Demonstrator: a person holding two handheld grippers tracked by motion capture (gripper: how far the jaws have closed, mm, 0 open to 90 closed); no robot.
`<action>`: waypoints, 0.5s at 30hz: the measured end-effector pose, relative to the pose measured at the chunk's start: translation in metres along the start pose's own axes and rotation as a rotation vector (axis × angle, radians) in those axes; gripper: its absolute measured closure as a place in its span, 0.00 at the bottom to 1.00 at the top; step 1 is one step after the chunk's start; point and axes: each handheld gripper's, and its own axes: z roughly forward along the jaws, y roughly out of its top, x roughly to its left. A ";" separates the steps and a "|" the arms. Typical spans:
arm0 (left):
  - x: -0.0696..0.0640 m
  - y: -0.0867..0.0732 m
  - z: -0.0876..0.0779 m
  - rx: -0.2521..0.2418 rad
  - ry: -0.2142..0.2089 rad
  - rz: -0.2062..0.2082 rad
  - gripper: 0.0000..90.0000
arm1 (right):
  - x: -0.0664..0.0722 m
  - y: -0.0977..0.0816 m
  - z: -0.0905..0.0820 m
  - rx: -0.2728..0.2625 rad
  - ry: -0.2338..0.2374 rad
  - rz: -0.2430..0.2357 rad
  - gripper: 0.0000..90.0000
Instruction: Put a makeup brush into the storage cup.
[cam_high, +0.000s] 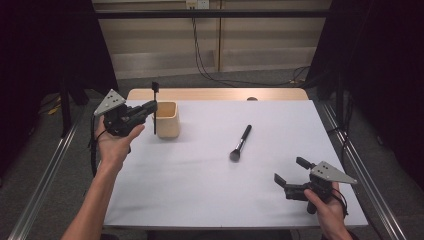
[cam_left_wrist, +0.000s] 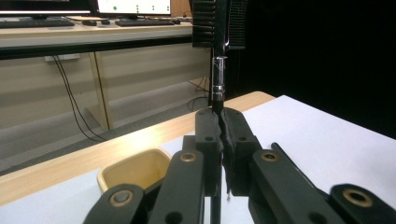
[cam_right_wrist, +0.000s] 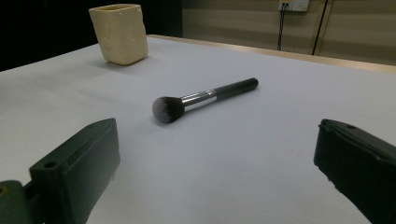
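Note:
My left gripper (cam_high: 151, 106) is shut on the thin black handle of a flat-headed brush (cam_high: 155, 107) and holds it upright, head up, just left of the cream square cup (cam_high: 167, 119). In the left gripper view the jaws pinch the brush (cam_left_wrist: 218, 70) below its silver ferrule, with the cup (cam_left_wrist: 135, 170) low at the left. A round-headed makeup brush (cam_high: 241, 142) lies flat on the white table mat (cam_high: 200, 180), bristles toward me. My right gripper (cam_high: 289, 171) rests open at the near right; its view shows that brush (cam_right_wrist: 201, 100) and the cup (cam_right_wrist: 120, 32) ahead.
The white mat covers a wooden table whose bare far edge (cam_high: 215, 94) shows behind the cup. Cables (cam_high: 200, 55) hang down the back wall. Metal rails (cam_high: 45, 185) run along both sides of the table, and a desk with keyboards (cam_left_wrist: 56, 22) stands beyond.

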 end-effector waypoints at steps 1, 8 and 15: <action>0.000 0.001 0.001 -0.004 0.000 0.002 0.96 | 0.000 0.000 0.000 0.000 0.001 -0.001 0.00; 0.004 0.010 0.007 -0.052 -0.028 -0.024 0.96 | 0.000 0.000 0.000 0.000 0.003 -0.001 0.00; 0.011 0.018 0.015 -0.045 0.008 -0.001 0.96 | 0.000 0.000 0.000 0.001 0.002 0.000 0.00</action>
